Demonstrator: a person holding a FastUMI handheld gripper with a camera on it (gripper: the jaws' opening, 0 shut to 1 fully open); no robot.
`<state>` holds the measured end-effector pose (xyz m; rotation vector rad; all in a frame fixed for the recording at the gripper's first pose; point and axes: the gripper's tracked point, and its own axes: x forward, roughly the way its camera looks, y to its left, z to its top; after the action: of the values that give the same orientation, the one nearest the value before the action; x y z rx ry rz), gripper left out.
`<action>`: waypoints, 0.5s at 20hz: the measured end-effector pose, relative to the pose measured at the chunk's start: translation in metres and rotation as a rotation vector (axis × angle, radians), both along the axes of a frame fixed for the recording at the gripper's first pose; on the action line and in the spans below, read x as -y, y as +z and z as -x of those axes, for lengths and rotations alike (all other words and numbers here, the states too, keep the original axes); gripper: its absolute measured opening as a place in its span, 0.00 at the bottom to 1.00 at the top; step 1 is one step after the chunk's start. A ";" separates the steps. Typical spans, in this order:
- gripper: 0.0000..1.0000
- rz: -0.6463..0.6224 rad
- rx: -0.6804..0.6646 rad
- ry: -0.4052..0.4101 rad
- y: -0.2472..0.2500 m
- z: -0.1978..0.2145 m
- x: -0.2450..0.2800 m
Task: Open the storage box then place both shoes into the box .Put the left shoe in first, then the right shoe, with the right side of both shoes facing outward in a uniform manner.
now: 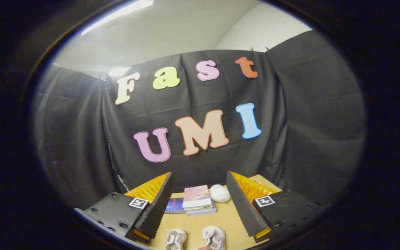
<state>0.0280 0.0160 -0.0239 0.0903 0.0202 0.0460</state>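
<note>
Bright ceiling strip light point(116, 15), dim booth, fisheye-warped edges.

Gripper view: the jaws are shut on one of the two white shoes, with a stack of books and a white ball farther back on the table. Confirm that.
Not quite. In the gripper view the gripper has its jaws spread wide apart and holds nothing. The two white shoes lie untouched on the table between them. The stack of books and the white ball do sit farther back.
</note>
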 end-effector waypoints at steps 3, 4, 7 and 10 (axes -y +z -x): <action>0.95 -0.111 -0.046 0.085 -0.034 -0.002 -0.035; 0.96 -0.151 -0.075 0.113 -0.050 -0.002 -0.049; 0.97 -0.256 -0.191 0.178 -0.103 0.001 -0.080; 0.99 -0.354 -0.307 0.239 -0.153 0.004 -0.115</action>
<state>0.0238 0.1314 -0.1772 0.4486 0.3305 0.2742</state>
